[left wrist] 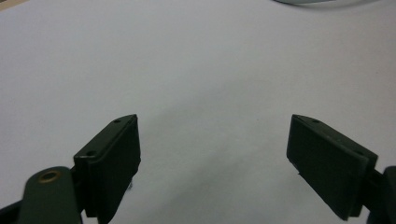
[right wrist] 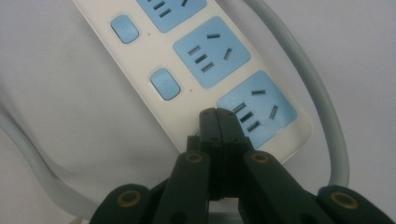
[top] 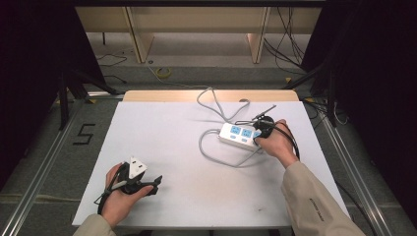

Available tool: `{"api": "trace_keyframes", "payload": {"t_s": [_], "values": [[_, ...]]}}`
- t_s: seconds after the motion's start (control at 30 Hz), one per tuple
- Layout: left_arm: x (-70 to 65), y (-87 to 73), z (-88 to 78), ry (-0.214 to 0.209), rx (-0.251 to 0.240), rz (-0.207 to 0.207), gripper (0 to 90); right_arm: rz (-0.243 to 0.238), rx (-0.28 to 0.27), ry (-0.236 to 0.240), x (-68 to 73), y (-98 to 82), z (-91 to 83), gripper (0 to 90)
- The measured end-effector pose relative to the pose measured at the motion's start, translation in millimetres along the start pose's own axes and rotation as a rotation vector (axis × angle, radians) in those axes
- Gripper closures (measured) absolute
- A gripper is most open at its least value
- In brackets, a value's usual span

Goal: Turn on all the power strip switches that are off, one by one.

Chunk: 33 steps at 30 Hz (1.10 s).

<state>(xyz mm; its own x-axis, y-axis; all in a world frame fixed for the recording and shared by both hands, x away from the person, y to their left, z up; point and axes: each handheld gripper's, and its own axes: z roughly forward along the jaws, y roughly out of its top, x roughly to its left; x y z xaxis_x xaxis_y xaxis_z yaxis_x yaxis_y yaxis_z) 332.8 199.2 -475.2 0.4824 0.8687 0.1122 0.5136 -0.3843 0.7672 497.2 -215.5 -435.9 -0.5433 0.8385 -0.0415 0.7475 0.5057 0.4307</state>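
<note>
Two hand-held grippers | left (left wrist: 215, 154) spread | right (right wrist: 218, 119) pressed together over power strip (right wrist: 187, 70)

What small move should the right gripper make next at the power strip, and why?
Probably press straight down a little. The right gripper has its jaws closed together, tips over the power strip where the third blue switch would sit, next to the end socket. Two switches show beside it. The left gripper is open, over bare table.

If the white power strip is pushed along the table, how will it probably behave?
The power strip is a flat, rigid-looking block, so it would likely slide rather than tip or roll. Its smooth casing may slip under the closed right tongs. The grey cable looped beside it would probably drag and turn it.
</note>
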Motion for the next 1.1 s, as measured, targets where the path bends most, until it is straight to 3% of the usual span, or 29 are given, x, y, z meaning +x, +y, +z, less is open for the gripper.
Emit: {"api": "trace_keyframes", "payload": {"t_s": [0.63, 1.1], "values": [[-0.1, -0.6, 0.4, -0.003, 0.004, -0.002, 17.4, -0.009, -0.047, 0.010, 2.1, -4.8, -4.2, 90.0], [-0.3, -0.9, 0.2, -0.002, 0.004, -0.005, 17.4, -0.011, -0.116, 0.032, 5.4, -9.2, -17.9, 82.3]]}}
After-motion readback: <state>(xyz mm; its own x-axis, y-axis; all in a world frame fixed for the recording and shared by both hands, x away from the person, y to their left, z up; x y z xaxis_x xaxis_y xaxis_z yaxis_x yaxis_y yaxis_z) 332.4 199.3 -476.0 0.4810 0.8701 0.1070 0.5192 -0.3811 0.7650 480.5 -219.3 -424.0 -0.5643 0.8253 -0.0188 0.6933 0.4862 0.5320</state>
